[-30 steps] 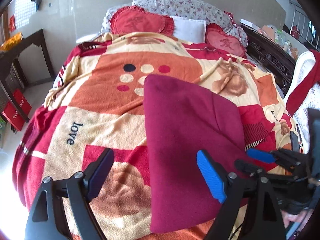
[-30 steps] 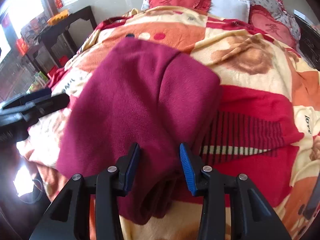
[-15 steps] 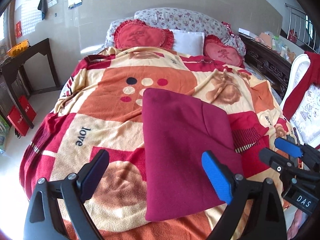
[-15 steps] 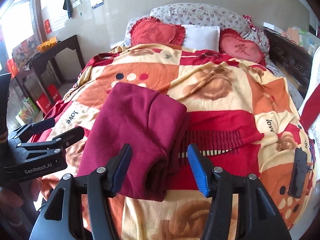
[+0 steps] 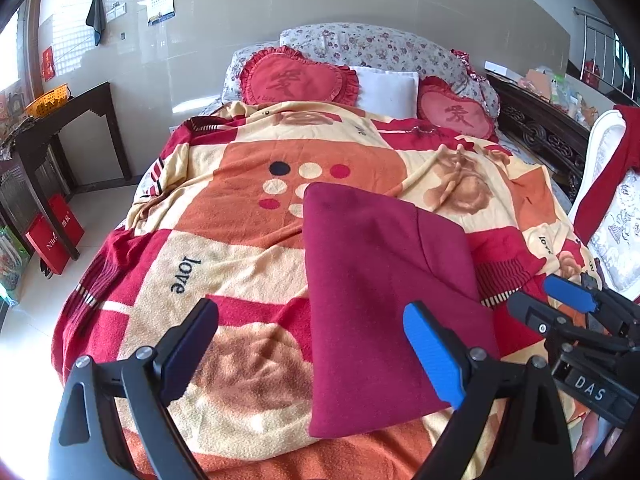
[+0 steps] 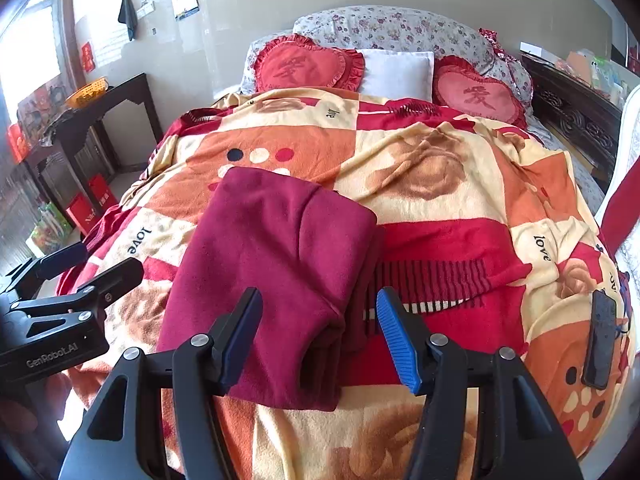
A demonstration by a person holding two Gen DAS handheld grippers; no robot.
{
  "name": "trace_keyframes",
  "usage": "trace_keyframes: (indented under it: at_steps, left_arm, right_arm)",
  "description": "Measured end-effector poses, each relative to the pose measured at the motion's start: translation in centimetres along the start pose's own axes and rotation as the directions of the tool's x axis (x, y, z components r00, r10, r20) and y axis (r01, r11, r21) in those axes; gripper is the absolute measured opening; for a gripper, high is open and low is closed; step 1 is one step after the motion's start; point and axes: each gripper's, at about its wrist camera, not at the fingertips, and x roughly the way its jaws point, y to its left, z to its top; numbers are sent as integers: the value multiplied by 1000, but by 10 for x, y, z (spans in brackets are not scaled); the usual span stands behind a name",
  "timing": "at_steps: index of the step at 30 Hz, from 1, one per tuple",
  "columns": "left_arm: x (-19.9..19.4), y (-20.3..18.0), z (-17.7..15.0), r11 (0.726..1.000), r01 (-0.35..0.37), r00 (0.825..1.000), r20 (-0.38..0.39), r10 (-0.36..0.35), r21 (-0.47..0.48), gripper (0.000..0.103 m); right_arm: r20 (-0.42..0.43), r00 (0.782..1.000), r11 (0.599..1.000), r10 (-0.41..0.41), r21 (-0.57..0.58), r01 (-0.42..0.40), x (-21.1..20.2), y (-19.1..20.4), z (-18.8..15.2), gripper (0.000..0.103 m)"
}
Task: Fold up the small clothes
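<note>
Bed (image 5: 240, 380) fills both views, covered by an orange, cream and red patterned blanket (image 6: 440, 240), with two red heart cushions (image 5: 298, 80) and a white pillow (image 5: 386, 88) at its head. On the blanket near the foot lies the task's garment, a maroon fleece piece (image 5: 380, 300), folded into a rough rectangle with its layered open end toward the cameras. A dark phone (image 6: 600, 340) rests on the blanket well to its right.

Left tongs (image 5: 312, 346) stand spread wide above the garment's left edge, holding nothing. Right tongs (image 6: 318, 332) have just been opening; they are parted over the near right corner with only air between the pads, the cloth lying below them.

Risk, as I judge it: the near layers look loose and bulging, so a one-sided pinch could catch only the top ply and drag the fold apart. The soft blanket could also be pinched along with it.
</note>
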Motion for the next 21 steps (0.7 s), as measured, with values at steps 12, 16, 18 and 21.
trace_keyframes:
  at_steps: [12, 16, 18, 21]
  left_arm:
    - [3, 1, 0, 1000, -20, 1000, -2, 20, 2, 96]
    - [7, 4, 1, 1000, -27, 1000, -9, 27, -6, 96]
    - [10, 5, 1, 1000, -27, 1000, -15, 27, -12, 96]
    - [13, 7, 3, 999, -30, 999, -19, 30, -16, 96]
  right_arm:
    - [4, 1000, 1000, -11, -17, 11, 7, 5, 3, 40]
    - [-3, 1000, 1000, -10, -11, 10, 12, 5, 5, 40]
    - [-7, 1000, 1000, -10, -12, 10, 15, 6, 5, 40]
    - [-16, 1000, 1000, -6, -13, 6, 20, 7, 7, 40]
